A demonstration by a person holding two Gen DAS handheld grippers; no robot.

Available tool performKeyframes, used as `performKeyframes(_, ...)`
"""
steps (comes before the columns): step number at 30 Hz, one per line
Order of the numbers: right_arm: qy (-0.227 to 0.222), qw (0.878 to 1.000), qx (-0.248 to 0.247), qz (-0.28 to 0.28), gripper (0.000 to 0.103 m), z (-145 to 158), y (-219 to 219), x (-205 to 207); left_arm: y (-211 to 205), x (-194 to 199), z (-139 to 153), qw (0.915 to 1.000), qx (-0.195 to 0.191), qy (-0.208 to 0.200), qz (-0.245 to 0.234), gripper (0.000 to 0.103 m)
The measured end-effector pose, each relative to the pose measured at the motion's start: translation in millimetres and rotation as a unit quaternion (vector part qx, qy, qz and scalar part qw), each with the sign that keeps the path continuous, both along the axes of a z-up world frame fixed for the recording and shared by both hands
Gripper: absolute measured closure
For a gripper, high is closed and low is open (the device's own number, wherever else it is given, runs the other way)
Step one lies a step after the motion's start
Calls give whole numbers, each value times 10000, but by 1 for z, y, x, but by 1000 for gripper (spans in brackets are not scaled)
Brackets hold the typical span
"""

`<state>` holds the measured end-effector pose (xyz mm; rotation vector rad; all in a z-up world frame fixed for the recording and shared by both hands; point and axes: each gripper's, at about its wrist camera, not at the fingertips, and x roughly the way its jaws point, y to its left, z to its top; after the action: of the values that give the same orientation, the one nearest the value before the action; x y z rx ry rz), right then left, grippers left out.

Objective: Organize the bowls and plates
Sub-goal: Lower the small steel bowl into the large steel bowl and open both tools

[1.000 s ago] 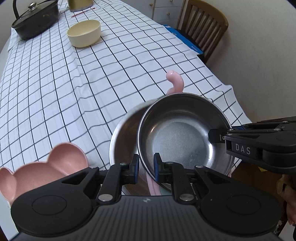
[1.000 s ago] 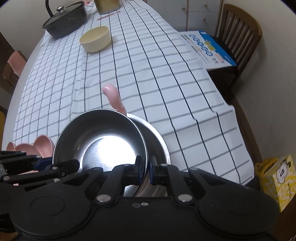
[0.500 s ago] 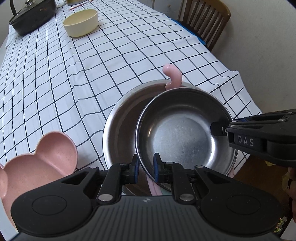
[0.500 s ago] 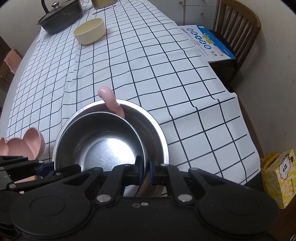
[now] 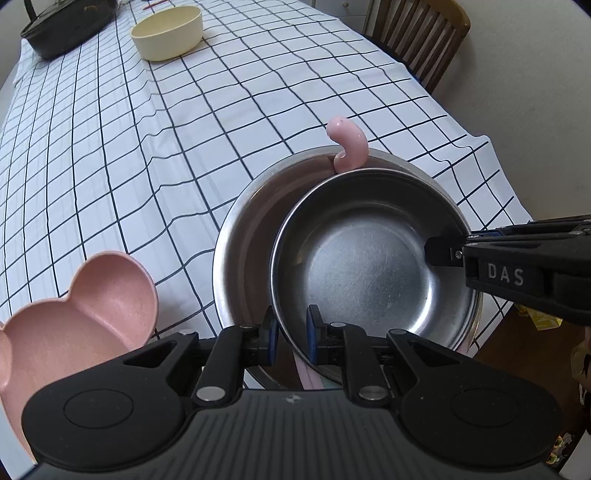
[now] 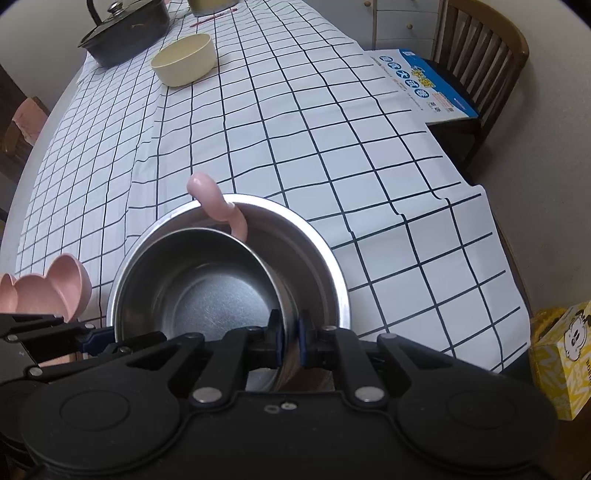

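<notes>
Both grippers hold a small steel bowl (image 5: pixel 354 266) (image 6: pixel 207 291) by its rim. My left gripper (image 5: pixel 291 332) is shut on the near rim, and it shows at the left edge of the right wrist view (image 6: pixel 96 336). My right gripper (image 6: pixel 290 339) (image 5: pixel 443 254) is shut on the opposite rim. The small bowl sits off-centre inside a larger steel bowl (image 5: pixel 243 236) (image 6: pixel 314 266) near the table's front edge. A curved pink handle (image 5: pixel 349 147) (image 6: pixel 218 206) sticks up behind the bowls. A pink bear-shaped dish (image 5: pixel 85 314) (image 6: pixel 55 288) lies to their left.
A cream bowl (image 5: pixel 168 33) (image 6: pixel 184 59) and a black lidded pot (image 5: pixel 66 26) (image 6: pixel 125 29) stand at the far end of the checked tablecloth. To the right are a wooden chair (image 6: pixel 480 48) holding a blue booklet (image 6: pixel 424 85) and, lower down, a yellow tissue box (image 6: pixel 561 354).
Both grippers have come down with the small steel bowl, which now sits deeper inside the larger bowl's rim. Both grips are unchanged.
</notes>
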<state>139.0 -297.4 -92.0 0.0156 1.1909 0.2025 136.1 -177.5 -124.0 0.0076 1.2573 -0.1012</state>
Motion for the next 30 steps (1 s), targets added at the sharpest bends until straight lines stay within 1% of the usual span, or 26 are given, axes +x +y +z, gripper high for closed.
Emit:
performKeyframes(5,-49,10000,8,32,90,4,3,0,5,1,2,9999,-58,-50,79,89)
performKeyframes(7,-76,10000,-17,49,87,6,3,-1,6,1,5,9999,-74,-95,90,89)
performKeyframes(12,-147,9999,-11,79,83,11,3,-4,9,-2,11,9998,-71,-201,64,88)
performKeyframes(17,-234,9996,-57,158,82,18,5,-11,12,-7,17,9995,-54,-323,-2,88)
performKeyframes(28,-549,9980,-103,301,73,44,15,-27,22,-19,44,9971,-162,-741,-71,88)
performKeyframes(30,-601,9976,-89,333,71,48,17,-30,26,-20,49,9965,-211,-806,-75,85)
